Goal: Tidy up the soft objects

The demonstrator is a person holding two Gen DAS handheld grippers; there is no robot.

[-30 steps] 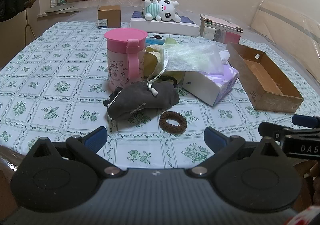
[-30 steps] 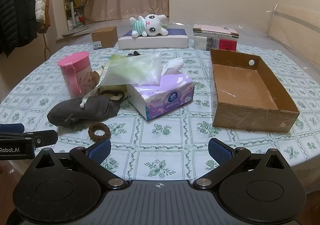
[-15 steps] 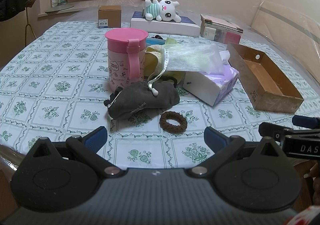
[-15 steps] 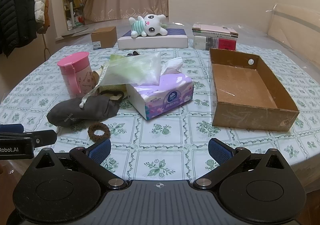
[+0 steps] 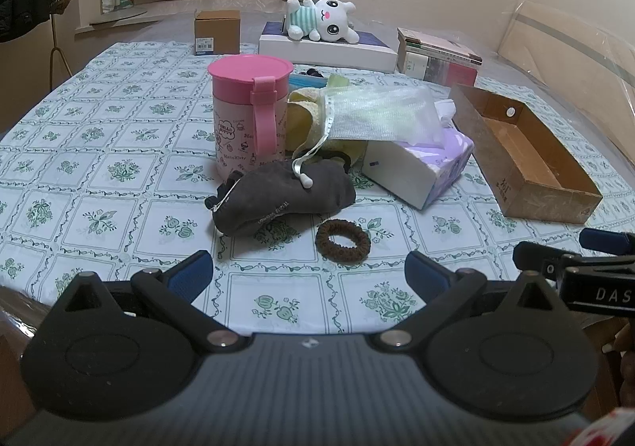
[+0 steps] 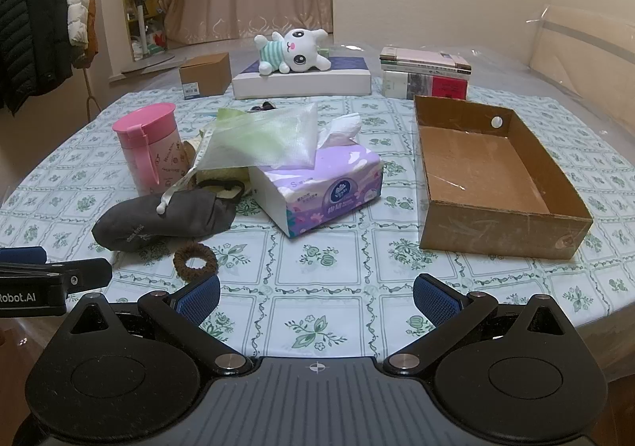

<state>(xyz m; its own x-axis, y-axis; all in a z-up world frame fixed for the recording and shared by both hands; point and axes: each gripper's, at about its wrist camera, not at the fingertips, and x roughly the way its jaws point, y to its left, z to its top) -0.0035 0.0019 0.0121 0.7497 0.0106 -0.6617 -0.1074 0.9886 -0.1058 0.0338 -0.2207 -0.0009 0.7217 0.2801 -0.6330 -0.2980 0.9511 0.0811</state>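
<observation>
Floral tablecloth (image 6: 317, 247): limp grey pouch (image 5: 278, 196), possibly suede; both grippers spread, empty.

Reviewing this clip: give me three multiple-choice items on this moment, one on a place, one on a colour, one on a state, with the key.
1. Where does the brown hair tie lie?
A. inside the cardboard box
B. on the tablecloth, just in front of the grey pouch
C. on the pink cup's lid

2. What colour is the tissue pack?
A. purple and white
B. red
C. black

3. How is the cardboard box?
A. shut with a lid
B. open and empty
C. open and full of toys

Key: 1 B, it rests on the cloth by the grey pouch; 2 A, its printed wrapper shows purple and white; 3 B, its bare floor is visible.
</observation>
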